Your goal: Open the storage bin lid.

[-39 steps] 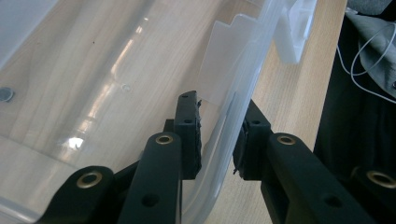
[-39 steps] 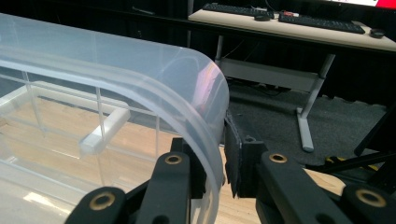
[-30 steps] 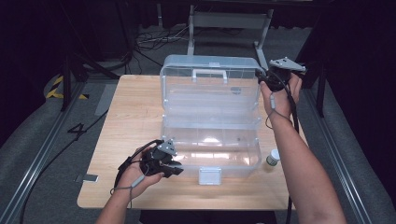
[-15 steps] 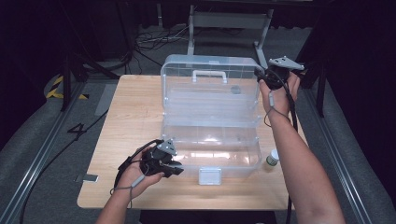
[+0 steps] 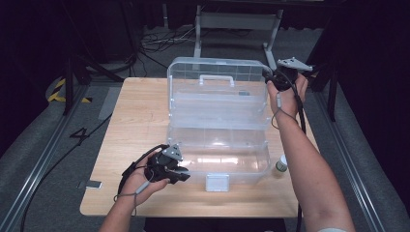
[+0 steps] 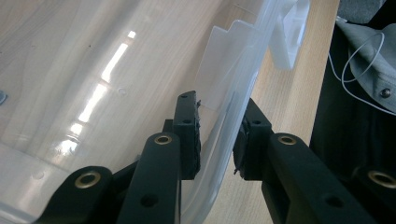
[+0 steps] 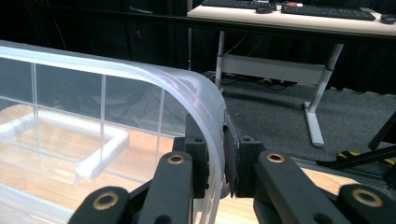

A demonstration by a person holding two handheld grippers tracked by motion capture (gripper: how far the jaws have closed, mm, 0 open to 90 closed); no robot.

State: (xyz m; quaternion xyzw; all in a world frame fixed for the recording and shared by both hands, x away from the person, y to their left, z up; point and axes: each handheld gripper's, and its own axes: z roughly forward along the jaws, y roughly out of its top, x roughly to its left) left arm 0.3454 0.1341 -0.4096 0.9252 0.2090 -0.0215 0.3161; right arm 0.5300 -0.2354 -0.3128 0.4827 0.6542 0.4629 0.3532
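Gripping the near-left rim of the clear plastic box [image 5: 217,145], the left gripper [image 5: 178,173] has its jaws pinched on the front wall, one pad inside and one outside. The box sits open in the middle of the wooden table [image 5: 135,121], its lid [image 5: 217,79] raised. At the lid's far-right corner the right gripper [image 5: 274,82] is clamped on the curved edge, and a small bottle [image 5: 281,164] stands just beside the box.

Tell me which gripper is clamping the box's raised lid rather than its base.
The right gripper: it pinches the upright lid at its top corner, while the left gripper grips the base's front wall.
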